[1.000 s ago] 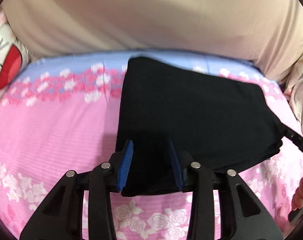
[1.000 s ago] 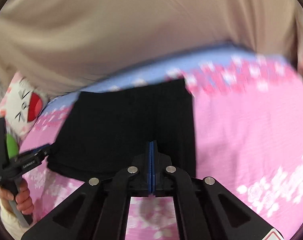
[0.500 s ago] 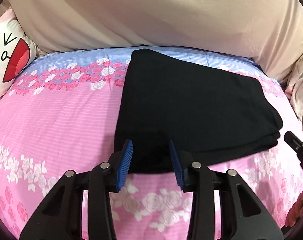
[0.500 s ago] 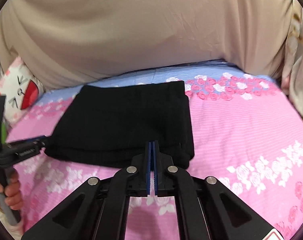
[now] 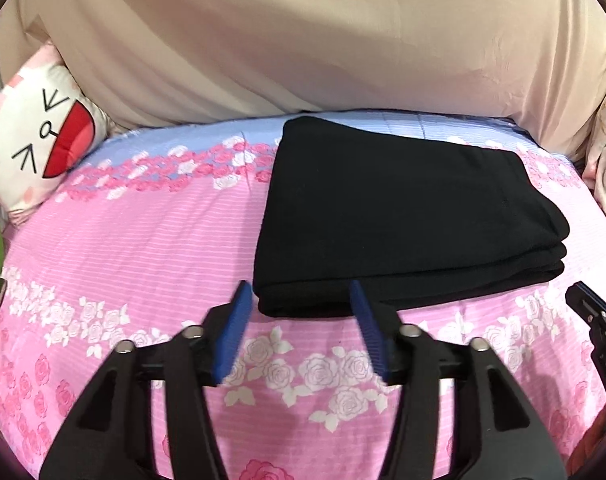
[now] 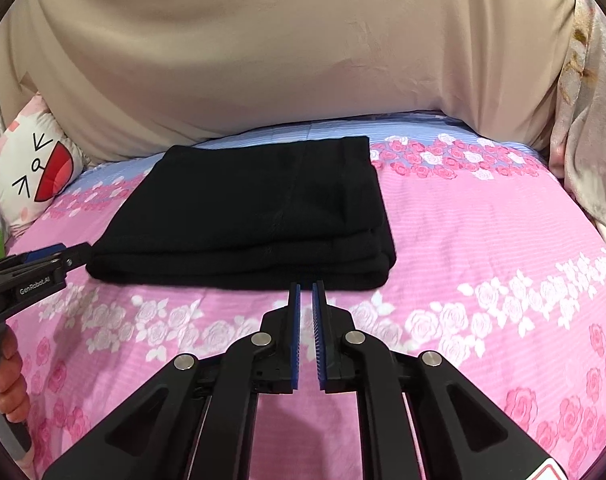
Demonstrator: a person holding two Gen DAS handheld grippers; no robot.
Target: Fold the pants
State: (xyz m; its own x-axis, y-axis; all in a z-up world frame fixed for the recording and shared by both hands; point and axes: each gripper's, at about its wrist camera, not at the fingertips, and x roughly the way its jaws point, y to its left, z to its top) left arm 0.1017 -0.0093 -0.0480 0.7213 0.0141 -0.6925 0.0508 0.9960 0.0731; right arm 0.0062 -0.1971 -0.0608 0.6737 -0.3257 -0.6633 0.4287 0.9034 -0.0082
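Reading the scene left to right. A cartoon-face pillow (image 5: 43, 152) sits at the far left edge of the bed (image 5: 143, 248), against the beige headboard cushion (image 5: 303, 40).

Left gripper (image 5: 299, 304): jaws opening, nothing between the blue pads; the near left corner of the pants only shows beyond the gap, untouched.

Pants (image 5: 403, 216): black, folded to a compact stack of several layers, lying flat on the pink rose bedspread toward the head of the bed. Long axis runs across the view, side to side; the layered fold edges face both grippers.

Right gripper (image 6: 306, 292): jaws opening from nearly together, a thin slit showing, empty; tips sit just short of the near edge of the pants (image 6: 255, 208), toward its right end.

Key relation: the stack lies straight ahead of both grippers. The two are about equally near, left at the left corner, right near the right end.

Judgement: fold looks complete; both grippers released.
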